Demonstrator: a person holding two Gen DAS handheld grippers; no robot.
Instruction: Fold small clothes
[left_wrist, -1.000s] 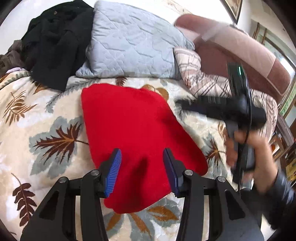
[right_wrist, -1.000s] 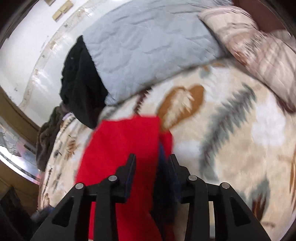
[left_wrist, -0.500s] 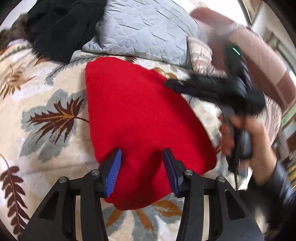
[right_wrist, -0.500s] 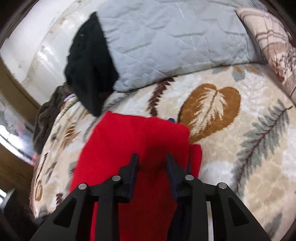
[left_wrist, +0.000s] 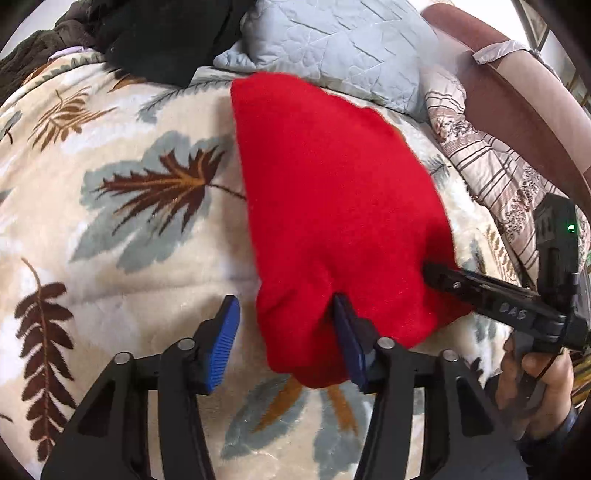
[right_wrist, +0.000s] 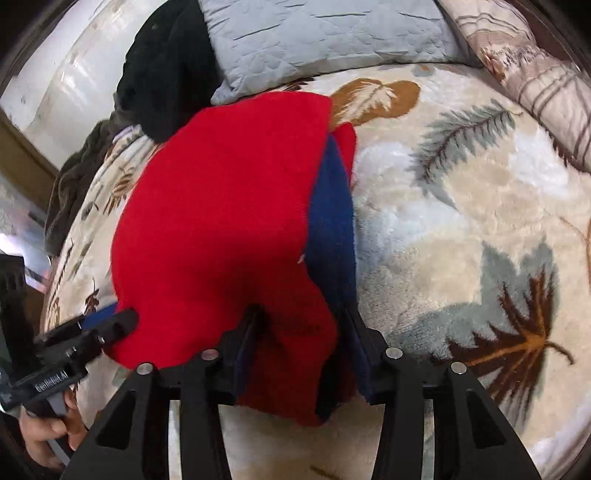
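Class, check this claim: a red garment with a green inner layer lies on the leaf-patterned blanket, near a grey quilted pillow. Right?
Not quite. The red garment has a navy blue inner layer, not green, as the right wrist view shows. It does lie on the leaf-patterned blanket, near the grey quilted pillow.

Left gripper (left_wrist: 284, 332) jaws opening; right gripper (right_wrist: 303, 334) jaws opening, both angled down

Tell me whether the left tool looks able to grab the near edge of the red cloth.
Probably yes: the left tool is opening with the red cloth's near edge already between its blue pads, nothing blocking.
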